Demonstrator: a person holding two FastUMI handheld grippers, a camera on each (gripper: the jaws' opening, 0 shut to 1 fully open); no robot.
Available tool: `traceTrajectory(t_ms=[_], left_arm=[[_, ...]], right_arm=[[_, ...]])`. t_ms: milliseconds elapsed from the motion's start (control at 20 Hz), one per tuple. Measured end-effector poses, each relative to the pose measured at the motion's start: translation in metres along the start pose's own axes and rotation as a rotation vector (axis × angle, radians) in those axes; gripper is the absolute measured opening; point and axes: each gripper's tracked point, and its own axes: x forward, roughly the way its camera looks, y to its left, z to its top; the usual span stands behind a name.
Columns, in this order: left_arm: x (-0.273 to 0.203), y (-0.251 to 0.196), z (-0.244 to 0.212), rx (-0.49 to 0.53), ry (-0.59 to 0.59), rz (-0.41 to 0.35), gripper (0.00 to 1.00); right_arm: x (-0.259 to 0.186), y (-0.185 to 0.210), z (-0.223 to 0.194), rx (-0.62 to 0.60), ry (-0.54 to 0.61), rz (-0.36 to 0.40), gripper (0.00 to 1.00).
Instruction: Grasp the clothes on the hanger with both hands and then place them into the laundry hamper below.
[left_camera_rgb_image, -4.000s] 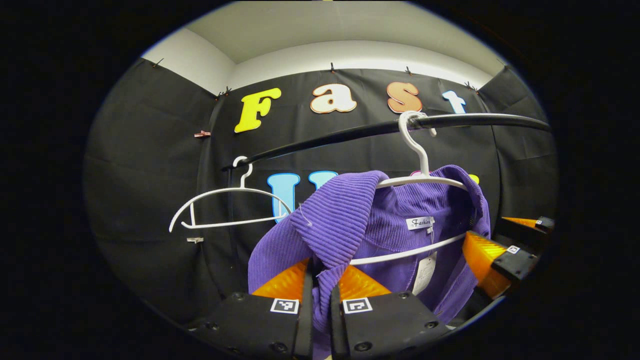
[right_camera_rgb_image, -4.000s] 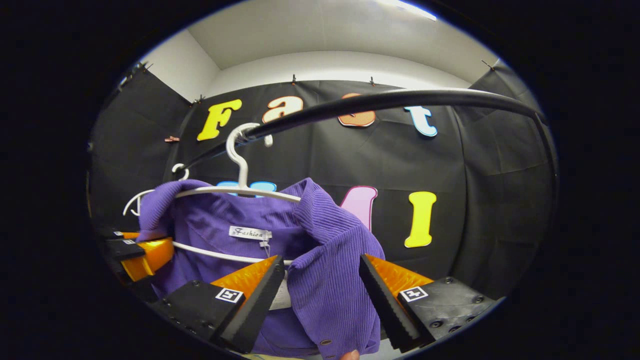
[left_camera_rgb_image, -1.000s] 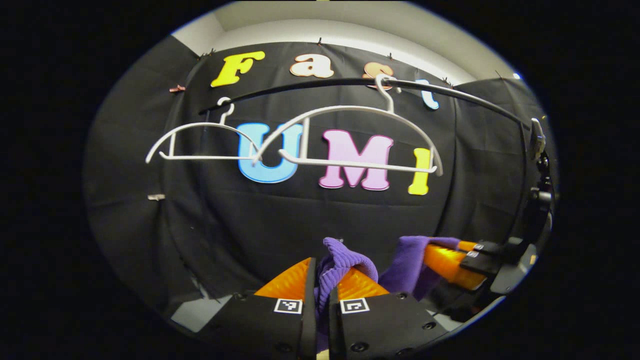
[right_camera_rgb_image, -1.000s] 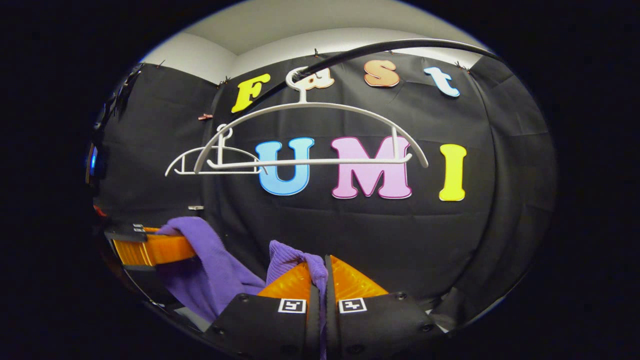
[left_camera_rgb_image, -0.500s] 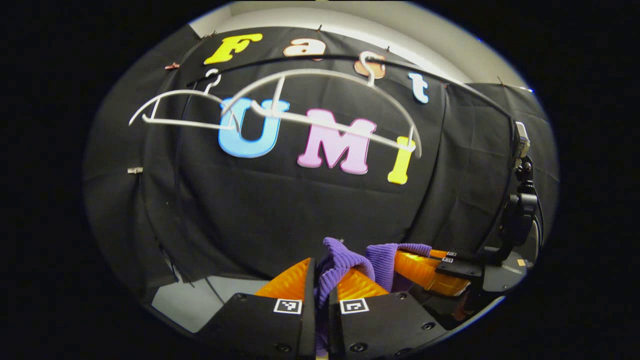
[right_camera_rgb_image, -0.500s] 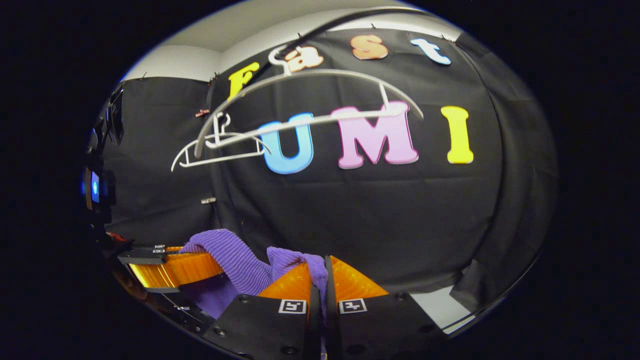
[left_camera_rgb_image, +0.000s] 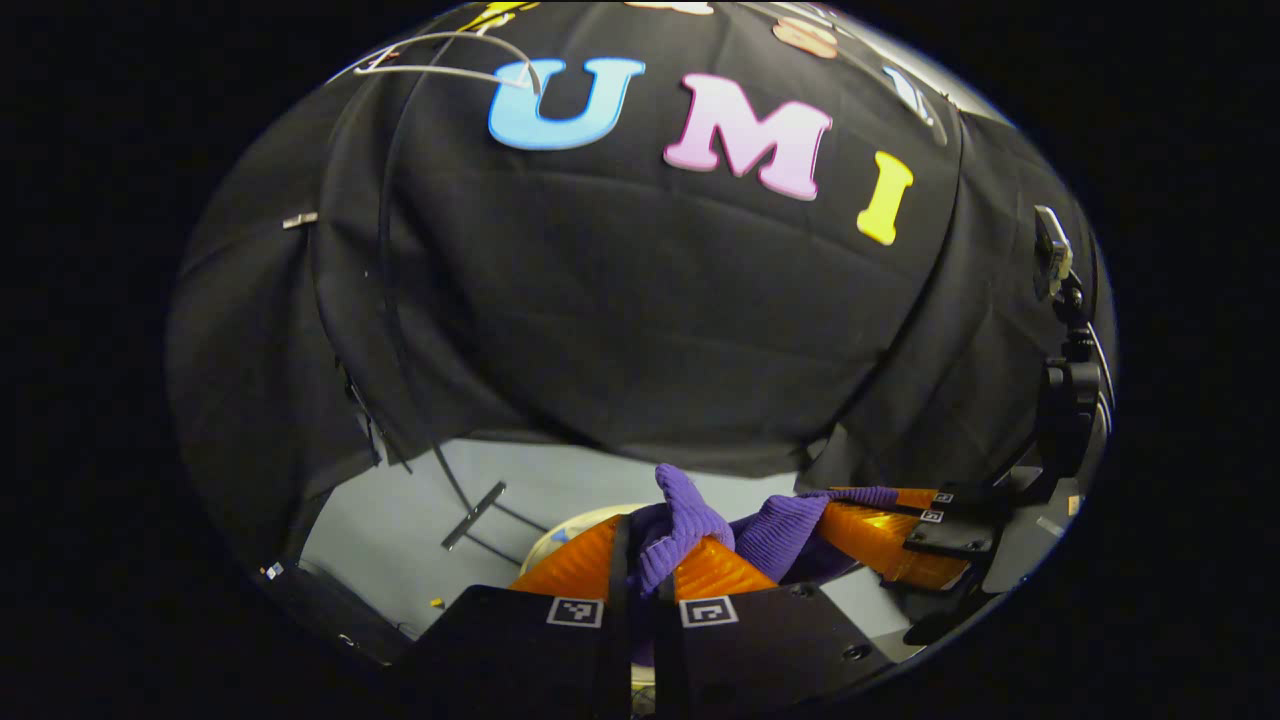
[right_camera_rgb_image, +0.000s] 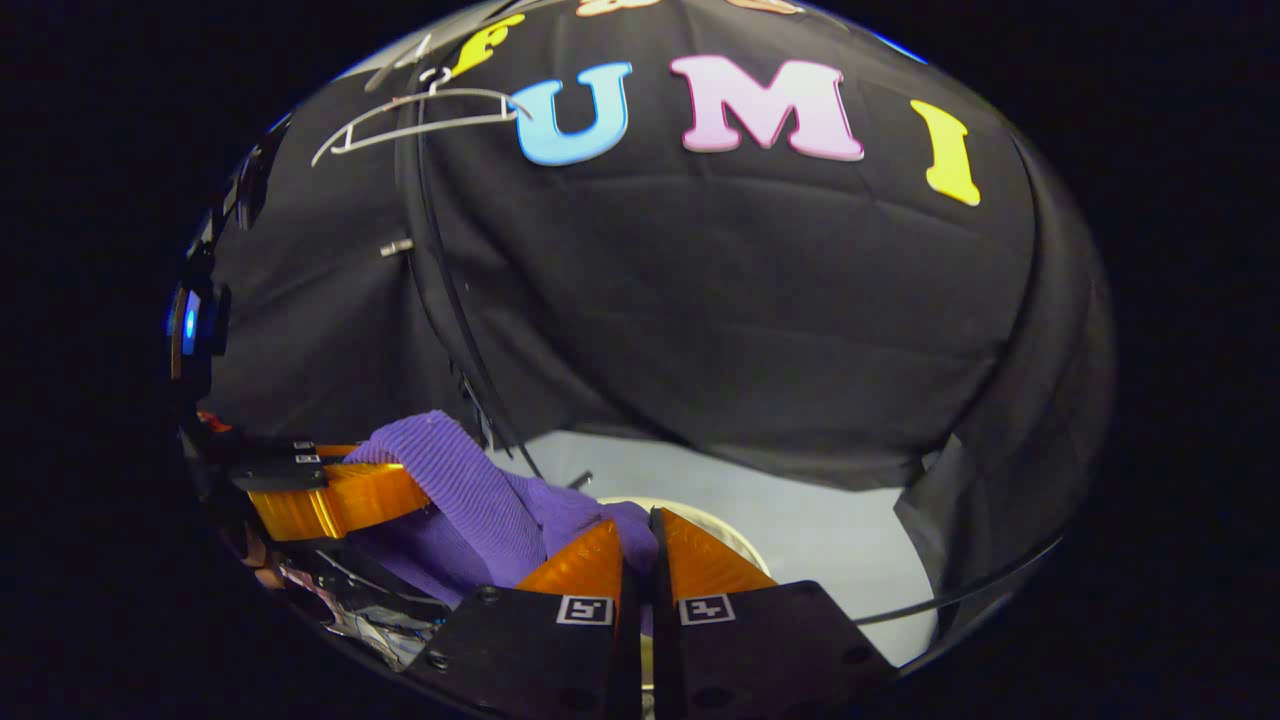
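Left tongs (left_camera_rgb_image: 640, 560): fingers drawn together, pinching a fold of the purple ribbed knit garment (left_camera_rgb_image: 690, 520) that bunches up between and above the tips. Right tongs (right_camera_rgb_image: 638, 550): fingers drawn together likewise, clamped on another fold of the same garment (right_camera_rgb_image: 470, 490). Garment stretched between both tongs, low in the booth, well below the white wire hanger (right_camera_rgb_image: 400, 115) at the top of the right gripper view. Pale round rim of the laundry hamper (right_camera_rgb_image: 720, 525) directly behind and beneath the right tongs; same rim (left_camera_rgb_image: 560, 530) just beside the left tongs. Grey floor (right_camera_rgb_image: 800, 510) around the hamper. Black cloth wall (left_camera_rgb_image: 640, 300) behind.
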Motion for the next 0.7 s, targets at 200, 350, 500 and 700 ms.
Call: traceTrajectory(t_ms=[200, 350, 500, 700], left_arm=[[0.049, 0.007, -0.062, 0.03, 0.186, 0.035, 0.14], [0.058, 0.017, -0.099, 0.025, 0.293, 0.057, 0.16], [0.059, 0.023, -0.113, 0.022, 0.336, 0.075, 0.39], [0.057, 0.025, -0.109, 0.034, 0.331, 0.081, 1.0]], right_arm=[[0.023, -0.009, -0.066, 0.006, 0.217, -0.047, 0.1], [0.03, -0.012, -0.088, 0.039, 0.267, -0.06, 0.14], [0.027, -0.005, -0.076, 0.057, 0.265, -0.057, 0.43], [0.029, -0.012, -0.087, 0.026, 0.284, -0.072, 0.97]])
